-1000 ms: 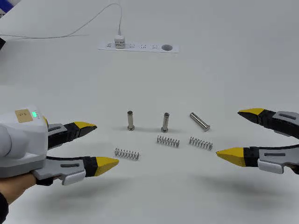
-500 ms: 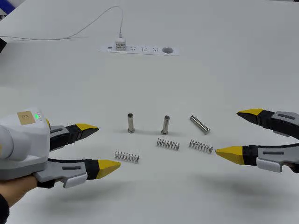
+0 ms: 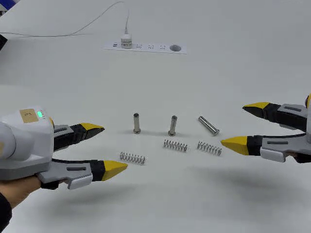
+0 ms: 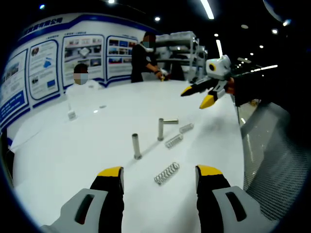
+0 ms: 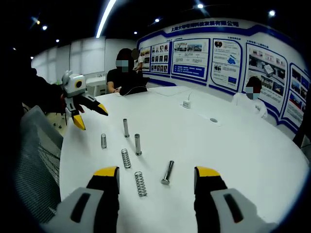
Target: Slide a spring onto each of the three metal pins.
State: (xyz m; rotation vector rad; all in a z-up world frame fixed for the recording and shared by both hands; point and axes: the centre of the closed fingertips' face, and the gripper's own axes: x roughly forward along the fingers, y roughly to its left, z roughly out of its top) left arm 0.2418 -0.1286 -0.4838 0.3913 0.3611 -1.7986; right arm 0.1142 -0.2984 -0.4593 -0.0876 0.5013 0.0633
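Two metal pins stand upright on the white table, the left pin (image 3: 136, 123) (image 4: 135, 146) (image 5: 126, 127) and the middle pin (image 3: 173, 125) (image 4: 160, 129) (image 5: 137, 144). A third pin (image 3: 208, 125) (image 4: 170, 121) (image 5: 167, 172) lies flat at the right. Three springs lie in front of them: left spring (image 3: 132, 158) (image 4: 166, 173) (image 5: 103, 141), middle spring (image 3: 175, 145) (image 4: 174, 141) (image 5: 126, 158), right spring (image 3: 209, 148) (image 4: 186, 127) (image 5: 140, 183). My left gripper (image 3: 103, 148) (image 4: 160, 174) is open, left of the left spring. My right gripper (image 3: 241, 125) (image 5: 155, 174) is open, right of the right spring.
A white power strip (image 3: 144, 47) with a plugged charger and cable lies at the far side of the table. The table edge and a mesh chair back (image 5: 36, 160) are close by. People stand and sit around the table's far side.
My right gripper has moved slightly left toward the right spring. The left gripper has shifted slightly right.
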